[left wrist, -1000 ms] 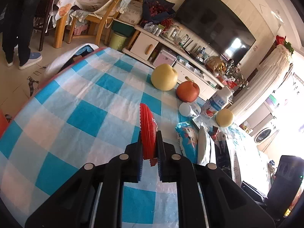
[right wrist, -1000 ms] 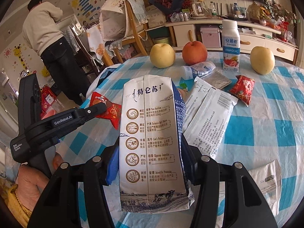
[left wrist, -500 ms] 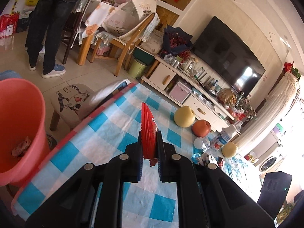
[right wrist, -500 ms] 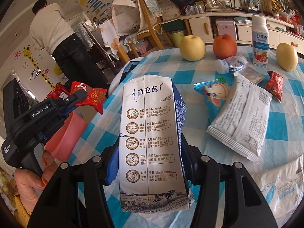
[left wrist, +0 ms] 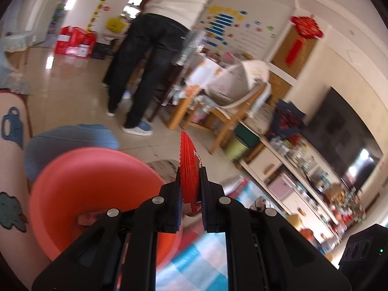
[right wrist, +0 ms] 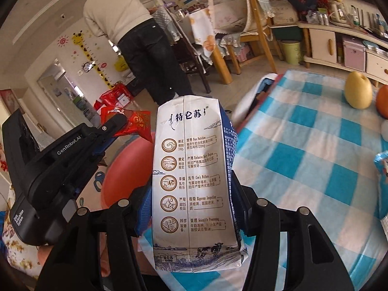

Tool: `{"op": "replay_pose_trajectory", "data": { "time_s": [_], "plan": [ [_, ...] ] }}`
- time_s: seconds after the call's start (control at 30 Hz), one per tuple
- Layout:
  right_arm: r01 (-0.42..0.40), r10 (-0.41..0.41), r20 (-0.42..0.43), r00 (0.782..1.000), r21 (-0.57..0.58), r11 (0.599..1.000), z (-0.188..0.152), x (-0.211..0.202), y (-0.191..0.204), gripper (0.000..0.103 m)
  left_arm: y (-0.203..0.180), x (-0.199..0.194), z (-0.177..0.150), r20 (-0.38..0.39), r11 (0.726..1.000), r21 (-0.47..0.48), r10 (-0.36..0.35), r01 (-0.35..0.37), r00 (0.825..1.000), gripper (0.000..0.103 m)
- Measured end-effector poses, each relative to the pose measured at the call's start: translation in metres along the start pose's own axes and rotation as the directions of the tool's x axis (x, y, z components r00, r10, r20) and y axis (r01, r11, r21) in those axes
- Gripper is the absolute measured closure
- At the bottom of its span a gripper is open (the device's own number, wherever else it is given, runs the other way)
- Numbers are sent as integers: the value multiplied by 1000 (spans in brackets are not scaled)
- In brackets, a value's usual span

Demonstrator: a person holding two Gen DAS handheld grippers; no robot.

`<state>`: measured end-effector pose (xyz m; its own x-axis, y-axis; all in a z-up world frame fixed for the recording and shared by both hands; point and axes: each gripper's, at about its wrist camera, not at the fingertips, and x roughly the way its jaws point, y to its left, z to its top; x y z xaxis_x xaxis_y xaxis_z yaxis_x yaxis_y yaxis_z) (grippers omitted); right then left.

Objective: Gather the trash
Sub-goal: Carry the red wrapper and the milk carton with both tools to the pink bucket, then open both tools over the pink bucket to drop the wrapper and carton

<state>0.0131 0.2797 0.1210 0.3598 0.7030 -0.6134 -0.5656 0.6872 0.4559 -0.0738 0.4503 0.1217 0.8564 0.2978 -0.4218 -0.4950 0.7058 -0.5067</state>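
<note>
My left gripper (left wrist: pixel 190 186) is shut on a red snack wrapper (left wrist: pixel 189 165) and holds it in the air just past the table edge, beside the rim of a red-orange trash bin (left wrist: pixel 92 184). The same wrapper (right wrist: pixel 133 121) and left gripper (right wrist: pixel 116 121) show in the right wrist view, above the bin (right wrist: pixel 126 169). My right gripper (right wrist: pixel 191 189) is shut on a white and blue milk carton (right wrist: pixel 191 181), upright over the table's left edge. Some trash lies at the bin's bottom.
The table has a blue and white checked cloth (right wrist: pixel 303 145) with a yellow pear (right wrist: pixel 359 92) and an orange-red fruit (right wrist: pixel 383 104) at the far right. A person (left wrist: pixel 157 60) stands on the floor beyond. A wooden chair (right wrist: pixel 254 24) stands behind the table.
Both grippers have swung left, away from the table's middle, toward the bin. The left gripper with the red wrapper went from over the table to beside the bin's rim. Both grips are unchanged.
</note>
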Motion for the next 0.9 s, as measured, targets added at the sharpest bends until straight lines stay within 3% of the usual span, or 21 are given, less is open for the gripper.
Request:
{"op": "replay_pose_trajectory", "data": {
  "time_s": [0.13, 0.4, 0.43, 0.5, 0.67, 0.8, 0.83, 0.9],
  "plan": [
    [-62, 61, -37, 997, -31, 998, 10, 40, 30, 47, 31, 6, 15, 0, 993, -82, 90, -90, 996, 89],
    [-113, 105, -113, 988, -71, 991, 16, 102, 64, 46, 67, 23, 27, -69, 969, -167, 175, -185, 982, 87],
    [-109, 100, -120, 988, -71, 992, 17, 106, 65, 45, 67, 25, 27, -76, 967, -163, 188, -198, 979, 83],
    [-108, 101, -128, 987, -53, 993, 15, 111, 62, 32, 69, 28, 30, -76, 964, -156, 205, -215, 976, 72],
    [-103, 102, -66, 993, -14, 995, 7, 90, 50, 22, 62, 27, 25, -58, 961, -117, 246, -252, 967, 42],
    [-59, 59, -21, 998, 4, 998, 0, 67, 36, 18, 50, 25, 22, -38, 961, -70, 266, -268, 963, 29],
    [-39, 39, -8, 999, 2, 999, -3, 60, 33, 14, 46, 26, 21, -36, 961, -56, 271, -273, 962, 18],
    [-5, 5, 11, 1000, -6, 1000, -9, 46, 28, 14, 41, 26, 19, -35, 961, -35, 274, -275, 961, 16]
  ]
}}
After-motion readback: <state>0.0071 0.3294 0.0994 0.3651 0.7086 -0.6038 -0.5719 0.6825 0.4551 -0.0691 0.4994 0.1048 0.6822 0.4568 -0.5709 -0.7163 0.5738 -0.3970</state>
